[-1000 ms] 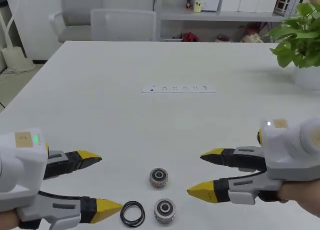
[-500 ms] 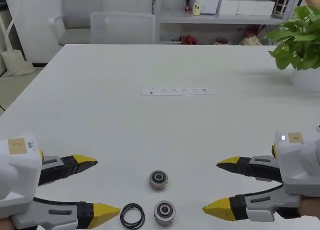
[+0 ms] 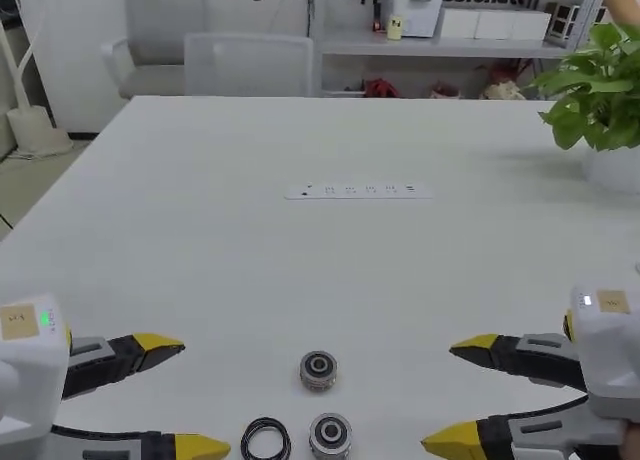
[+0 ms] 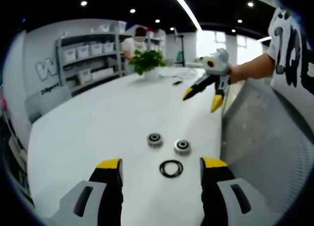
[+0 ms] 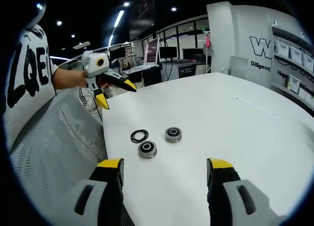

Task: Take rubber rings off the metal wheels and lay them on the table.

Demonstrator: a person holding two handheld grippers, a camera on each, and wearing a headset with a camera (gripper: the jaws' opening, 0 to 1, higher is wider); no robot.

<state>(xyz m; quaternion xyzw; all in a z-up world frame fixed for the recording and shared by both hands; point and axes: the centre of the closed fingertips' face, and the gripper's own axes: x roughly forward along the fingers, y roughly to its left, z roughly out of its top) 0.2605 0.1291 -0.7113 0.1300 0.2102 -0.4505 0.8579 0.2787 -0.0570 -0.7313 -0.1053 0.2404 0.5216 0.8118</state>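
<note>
The left gripper (image 3: 202,395) hovers to the left of the near wheel (image 3: 330,433), apart from it. Its yellow-tipped jaws are spread wide with nothing between them. Just beside the near wheel on its left lie the black rubber rings (image 3: 265,440), flat on the white table (image 3: 300,260). They look like two overlapped loops, close to the wheel without clearly touching it. Just beyond the near wheel, toward the table's middle, sits the far wheel (image 3: 318,370), lying flat like its neighbour. In the gripper views each wheel shows a dark band round its outer edge. This may be a ring not yet removed, though it is too small to settle. The right gripper (image 3: 440,396) hangs to the right of the near wheel, well apart, its jaws equally wide and empty.

Judged from this, the step in hand is closing in on a wheel to strip it. It should go best if one gripper pins the wheel by its metal body. The other would then catch only the rubber edge with a jaw tip and roll it off sideways rather than tugging straight up. Coming at the near wheel from its right keeps the loose rings from being dragged.
</note>
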